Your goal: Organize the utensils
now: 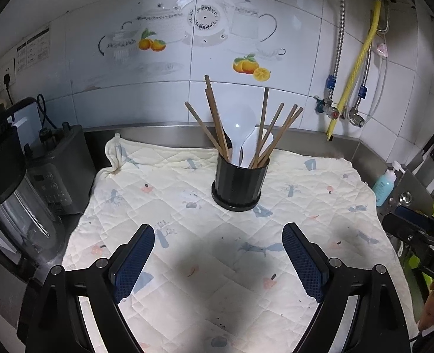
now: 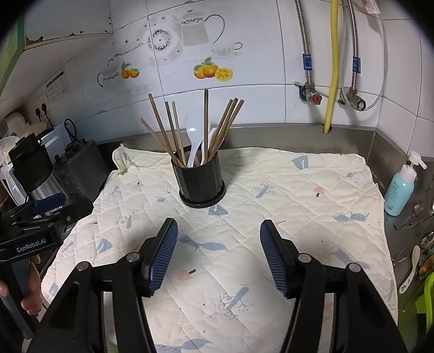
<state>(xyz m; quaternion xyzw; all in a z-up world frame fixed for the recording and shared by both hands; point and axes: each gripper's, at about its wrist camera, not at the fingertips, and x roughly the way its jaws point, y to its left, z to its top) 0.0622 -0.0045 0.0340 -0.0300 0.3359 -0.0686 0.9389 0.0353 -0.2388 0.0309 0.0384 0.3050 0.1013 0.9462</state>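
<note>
A black ribbed holder (image 1: 239, 183) stands upright on the quilted cloth (image 1: 187, 235) covering the desk, with brown chopsticks (image 1: 217, 120) fanned out and white spoons (image 1: 240, 138) inside. Left tool (image 1: 218, 241) and right tool (image 2: 219, 236) hover near it, both spread wide, holding nothing.

A pale quilted cloth (image 2: 275, 182) printed with small trees and whales covers most of the steel surface (image 2: 275, 131), reaching close to its back edge. Off the cloth's left edge stand a dark blender base (image 1: 58, 170) and a glass jug with a black lid (image 1: 8, 188), and near the surface's right edge stands a blue pump bottle (image 2: 400, 189). On the tiled wall (image 2: 246, 29) behind, with its teapot and orange decals, hang a yellow hose (image 2: 333, 44) and braided metal hoses (image 2: 300, 20) ending in valves.
</note>
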